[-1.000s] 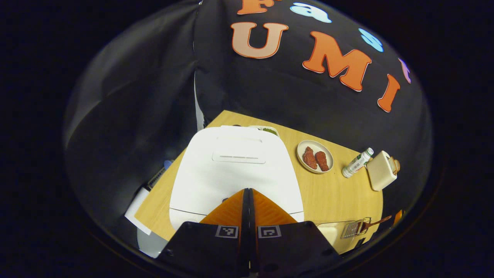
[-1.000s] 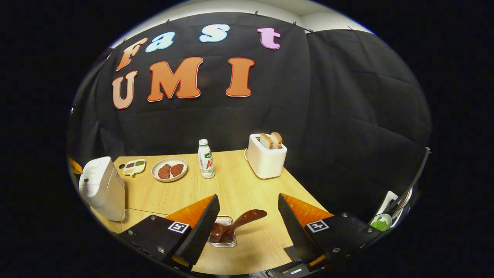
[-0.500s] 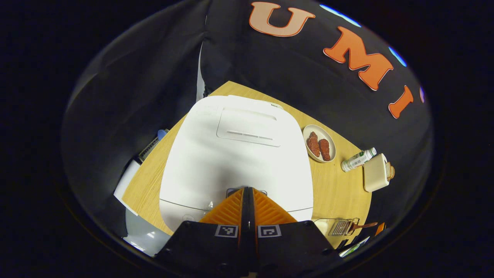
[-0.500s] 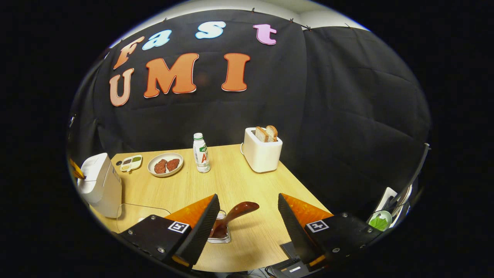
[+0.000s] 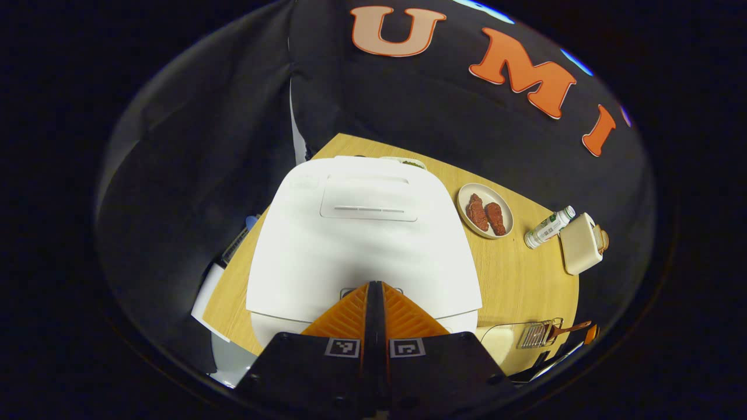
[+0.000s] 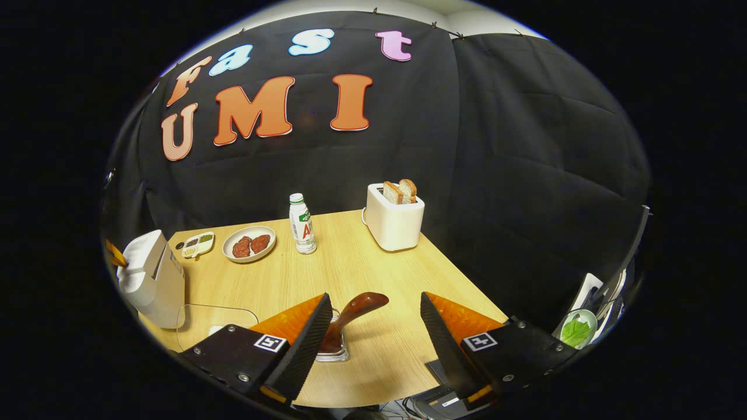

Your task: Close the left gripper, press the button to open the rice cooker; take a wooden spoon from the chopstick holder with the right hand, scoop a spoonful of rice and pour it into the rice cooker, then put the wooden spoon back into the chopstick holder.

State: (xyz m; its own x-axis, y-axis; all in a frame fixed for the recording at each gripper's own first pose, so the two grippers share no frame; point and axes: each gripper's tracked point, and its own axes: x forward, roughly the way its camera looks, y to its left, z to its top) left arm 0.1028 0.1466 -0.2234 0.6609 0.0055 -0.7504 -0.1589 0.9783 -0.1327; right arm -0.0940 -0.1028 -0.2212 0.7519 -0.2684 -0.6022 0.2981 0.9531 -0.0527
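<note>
The white rice cooker (image 5: 362, 245) stands under my left gripper (image 5: 373, 284), which is shut with its tips on the grey button (image 5: 353, 290) at the lid's front edge. The lid lies down, with a thin dark seam under its front. In the right gripper view the cooker (image 6: 153, 283) is at the far left. There my right gripper (image 6: 374, 296) is open, and the wooden spoon's handle (image 6: 357, 305) leans up between its fingers without touching them. The spoon stands in the clear chopstick holder (image 6: 332, 352). A clear container of rice (image 6: 217, 319) sits beside the cooker.
On the wooden table (image 6: 350, 262) stand a plate of meat (image 6: 249, 244), a bottle (image 6: 302, 224), a toaster with bread (image 6: 394, 219) and a small sauce tray (image 6: 197, 244). The table's right edge drops off past the toaster.
My left gripper has come down and forward onto the cooker's button, staying shut. My right gripper has closed in on the spoon, so the handle now rises between its open fingers.
</note>
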